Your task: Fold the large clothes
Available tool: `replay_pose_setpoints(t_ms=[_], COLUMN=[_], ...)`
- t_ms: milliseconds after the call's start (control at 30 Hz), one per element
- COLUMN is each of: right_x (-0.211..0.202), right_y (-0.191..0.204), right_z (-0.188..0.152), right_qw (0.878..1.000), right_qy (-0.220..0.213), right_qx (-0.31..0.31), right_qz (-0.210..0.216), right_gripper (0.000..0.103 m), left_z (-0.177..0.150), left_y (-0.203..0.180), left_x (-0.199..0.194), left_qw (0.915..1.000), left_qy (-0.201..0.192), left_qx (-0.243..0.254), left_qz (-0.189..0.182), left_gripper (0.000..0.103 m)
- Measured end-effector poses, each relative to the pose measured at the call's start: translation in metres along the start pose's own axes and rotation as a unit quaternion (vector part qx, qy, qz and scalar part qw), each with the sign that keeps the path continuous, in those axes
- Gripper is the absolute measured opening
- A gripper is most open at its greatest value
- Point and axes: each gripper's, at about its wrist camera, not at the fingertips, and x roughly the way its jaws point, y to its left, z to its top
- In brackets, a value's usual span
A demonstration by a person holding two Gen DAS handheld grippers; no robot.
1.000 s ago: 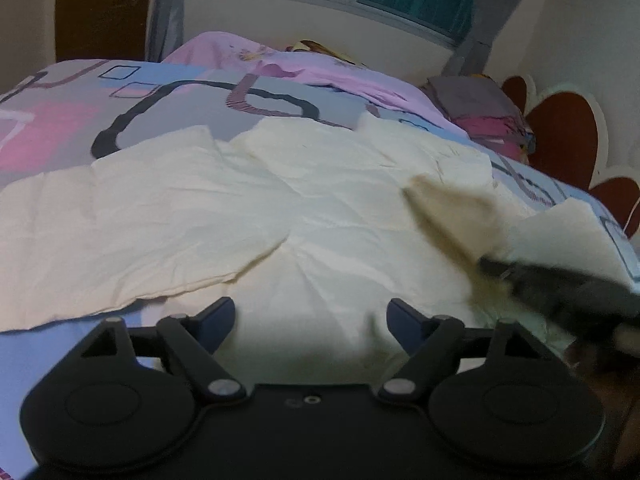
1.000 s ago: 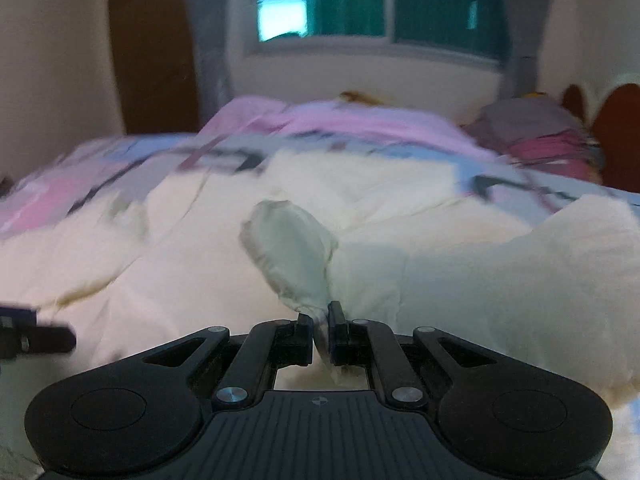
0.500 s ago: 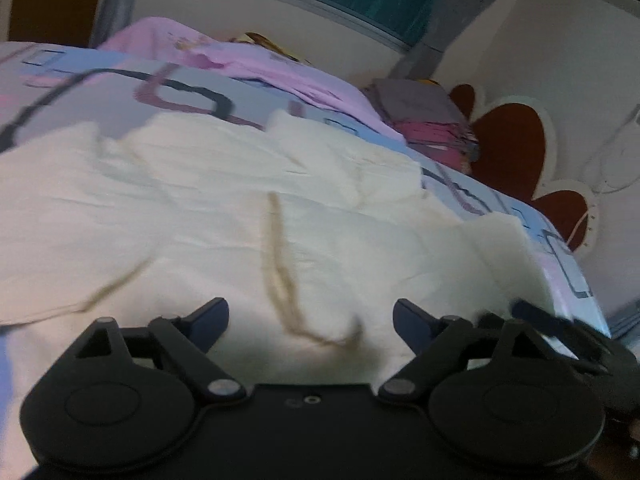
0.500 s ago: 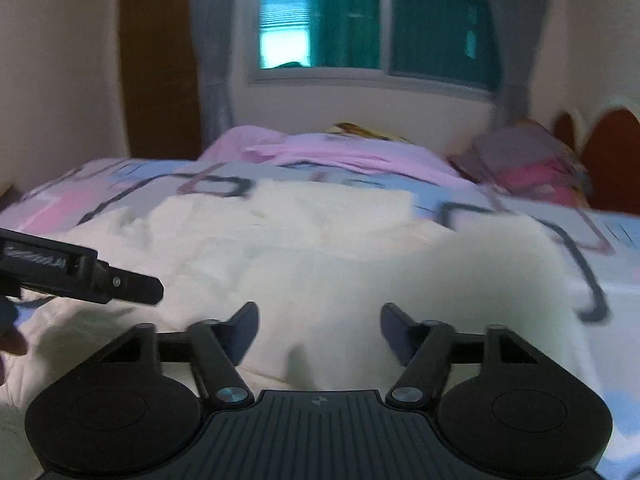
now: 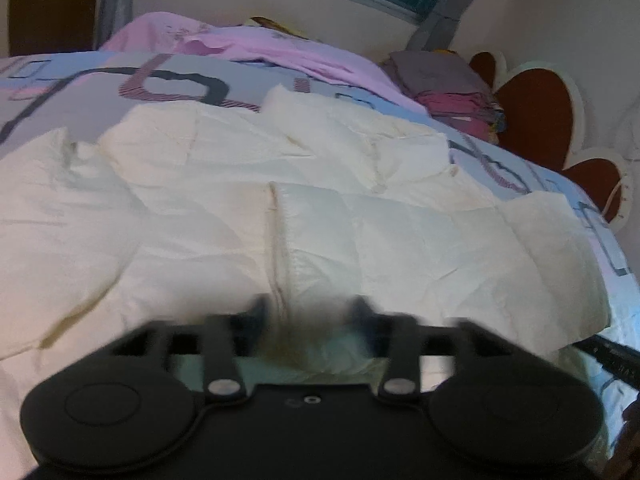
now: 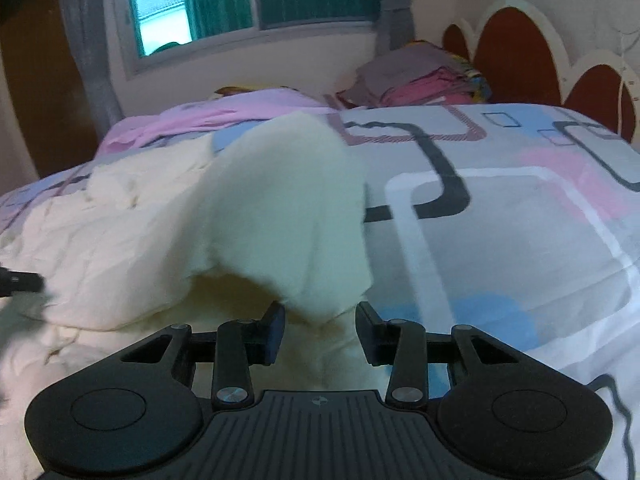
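A large cream garment [image 5: 360, 232] lies spread and creased over the patterned bedsheet [image 5: 80, 92]. My left gripper [image 5: 310, 314] hovers low over its near hem, where a vertical seam runs up between the blurred fingers. Its jaws are closing, with the pads apart from the cloth. In the right wrist view a raised flap of the cream garment [image 6: 288, 208] droops between the fingers of my right gripper [image 6: 320, 320]. Those jaws are closing too, with a gap on each side of the cloth. The right gripper's tip [image 5: 612, 356] shows at the far right and the left gripper's tip [image 6: 20, 280] at the far left.
A stack of folded clothes [image 6: 416, 76] and a pink blanket [image 5: 248, 44] lie at the far side of the bed. The brown scalloped headboard [image 6: 516, 48] stands on the right. Bare patterned bedsheet [image 6: 520, 220] stretches right of the garment. Window and curtains behind.
My right gripper let go of the pinched fold, opened wide and swung right along the bed; its jaws now narrow around a flap. My left gripper slid right over the garment and narrowed.
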Motion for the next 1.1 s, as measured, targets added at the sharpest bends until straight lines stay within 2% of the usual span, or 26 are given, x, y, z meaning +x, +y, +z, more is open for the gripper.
replay_pose_setpoints(t_ms=[33,67,133,167,200,267,300,333,467,533,700,933,967,1033,1100], right_x=[0.000,0.001,0.003,0.001,0.002,0.005,0.006,0.007,0.009,0.010,0.014,0.003,-0.009,-0.032,-0.039], right_y=[-0.001,0.000,0.001,-0.001,-0.001,-0.002,-0.002,-0.002,-0.002,-0.002,0.001,-0.001,-0.003,-0.005,-0.002], right_z=[0.000,0.000,0.001,0.001,0.001,0.001,0.001,0.002,0.002,0.001,-0.004,-0.004,-0.003,0.001,0.009], right_qw=[1.000,1.000,1.000,1.000,1.000,1.000,1.000,1.000,1.000,1.000,1.000,0.999,1.000,0.999,0.997], right_qy=[0.000,-0.001,-0.003,-0.002,0.001,0.004,0.005,0.007,0.007,0.010,0.013,0.019,-0.003,-0.044,-0.063], right_qx=[0.004,0.006,0.006,0.007,0.009,0.014,0.015,0.015,0.012,0.012,0.003,-0.027,-0.028,-0.025,-0.037], right_qz=[0.002,0.003,-0.003,-0.006,-0.010,-0.014,-0.016,-0.018,-0.021,-0.020,-0.028,-0.021,-0.013,0.010,0.004], right_gripper=[0.040,0.040,0.040,0.040,0.040,0.040,0.040,0.040,0.040,0.040,0.040,0.040,0.040,0.027,0.023], left_z=[-0.002,-0.003,-0.003,-0.002,-0.002,-0.001,-0.001,0.001,0.012,0.012,0.001,0.002,0.001,-0.001,-0.001], left_y=[0.000,0.001,0.000,-0.001,-0.002,-0.007,-0.008,-0.007,0.011,0.031,0.055,0.056,0.057,0.056,0.056], left_x=[-0.003,-0.004,0.003,0.007,0.009,0.014,0.014,0.009,-0.025,-0.039,-0.027,-0.015,-0.015,-0.016,-0.022], left_qw=[1.0000,1.0000,0.9999,0.9997,0.9995,0.9993,0.9990,0.9986,0.9966,0.9958,0.9984,0.9983,0.9984,0.9991,0.9997], left_qy=[-0.006,-0.005,0.012,0.016,0.019,0.014,0.012,0.003,-0.058,-0.079,-0.040,-0.042,-0.040,-0.033,-0.023], left_qx=[-0.002,-0.003,-0.007,-0.007,-0.005,0.006,0.006,0.000,-0.025,-0.036,-0.037,-0.041,-0.040,-0.026,-0.007], left_qz=[0.003,0.002,-0.009,-0.015,-0.023,-0.034,-0.043,-0.054,-0.052,-0.031,-0.012,-0.002,-0.003,-0.008,-0.001], left_gripper=[0.083,0.081,0.060,0.053,0.038,0.024,0.011,0.008,0.007,0.007,0.007,0.007,0.007,0.009,0.015])
